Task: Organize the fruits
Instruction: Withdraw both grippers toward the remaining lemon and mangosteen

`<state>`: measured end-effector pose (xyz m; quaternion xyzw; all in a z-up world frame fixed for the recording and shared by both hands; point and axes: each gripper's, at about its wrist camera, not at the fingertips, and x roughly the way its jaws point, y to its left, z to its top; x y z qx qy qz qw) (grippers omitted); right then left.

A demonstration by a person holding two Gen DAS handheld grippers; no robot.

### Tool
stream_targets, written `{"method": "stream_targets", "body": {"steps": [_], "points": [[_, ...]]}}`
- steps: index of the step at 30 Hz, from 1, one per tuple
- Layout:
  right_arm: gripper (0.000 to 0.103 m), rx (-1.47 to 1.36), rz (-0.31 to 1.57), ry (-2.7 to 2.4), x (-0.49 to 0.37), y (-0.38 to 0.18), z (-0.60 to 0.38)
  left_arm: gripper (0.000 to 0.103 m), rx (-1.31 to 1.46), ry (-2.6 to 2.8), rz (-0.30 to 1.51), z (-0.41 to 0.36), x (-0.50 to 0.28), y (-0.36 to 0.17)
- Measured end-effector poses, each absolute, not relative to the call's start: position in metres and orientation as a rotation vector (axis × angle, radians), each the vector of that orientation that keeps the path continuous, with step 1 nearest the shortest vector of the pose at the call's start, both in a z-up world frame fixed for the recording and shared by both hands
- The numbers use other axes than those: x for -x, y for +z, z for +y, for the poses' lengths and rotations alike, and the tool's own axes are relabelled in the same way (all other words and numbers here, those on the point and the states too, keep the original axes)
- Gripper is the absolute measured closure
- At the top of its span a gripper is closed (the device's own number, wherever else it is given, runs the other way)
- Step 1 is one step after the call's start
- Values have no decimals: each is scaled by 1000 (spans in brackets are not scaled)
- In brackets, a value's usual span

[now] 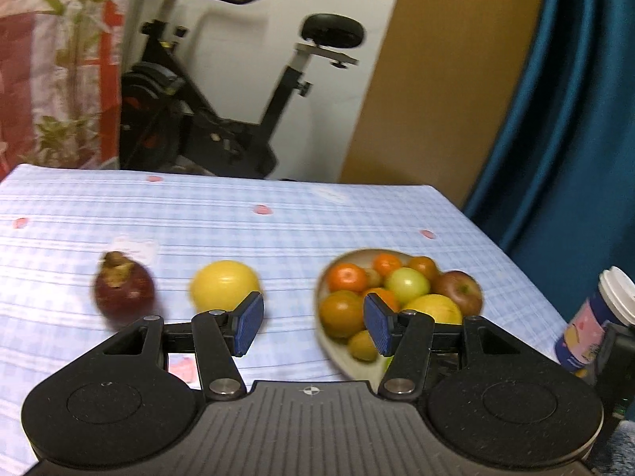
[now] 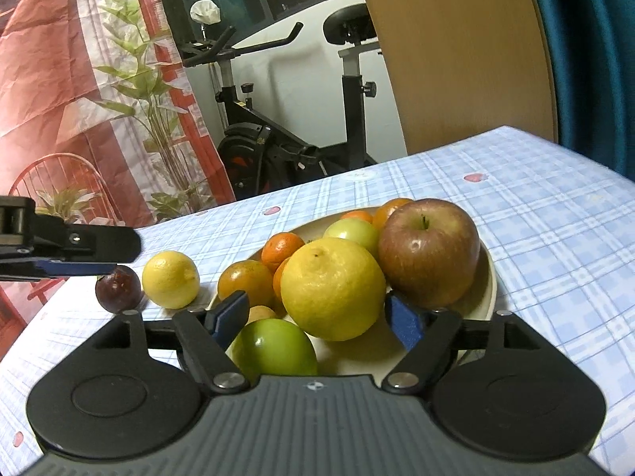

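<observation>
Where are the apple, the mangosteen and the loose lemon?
apple (image 2: pixel 428 252): right wrist view, red front.
mangosteen (image 1: pixel 124 291): left wrist view, dark rind.
loose lemon (image 2: pixel 170 279): right wrist view, yellow side.

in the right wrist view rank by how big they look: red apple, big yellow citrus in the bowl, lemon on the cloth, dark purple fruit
1. big yellow citrus and red apple: look alike, and the citrus sits nearer the camera, so unranked
2. lemon
3. dark purple fruit

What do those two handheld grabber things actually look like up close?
Both look alike. The left gripper and right gripper each have a ribbed grey body with a small crosshair mark, two round black housings, black linkage arms on silver pivot pins, and two fingers tipped with textured blue pads. No cables, hands or sleeves show.
</observation>
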<state>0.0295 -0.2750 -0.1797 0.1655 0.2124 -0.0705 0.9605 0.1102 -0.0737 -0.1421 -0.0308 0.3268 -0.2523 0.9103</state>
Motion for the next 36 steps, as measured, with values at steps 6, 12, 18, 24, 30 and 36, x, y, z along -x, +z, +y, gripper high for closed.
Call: {"method": "stream_targets", "body": {"steps": [6,12,18,24,30,36], "points": [[25,-276,386,-170,-21,-172,-263,44,81,-446,647,-45,-114,-135],[24,-208,301,-200,-9,-161,-251,44,122,-380,618,-21,-120,-130],[24,-167,281,-178,-11,-153,-238,44,117,-342,601,-3,-129,-124],[24,-104,319,-91,-32,-153,-214,44,128,-376,619,3,-145,-120],[24,-49,368,8,-67,-157,-190,45,129,-440,666,-3,-169,-120],[25,1,434,100,-111,-165,-167,45,57,-511,703,-22,-191,-131]]}}
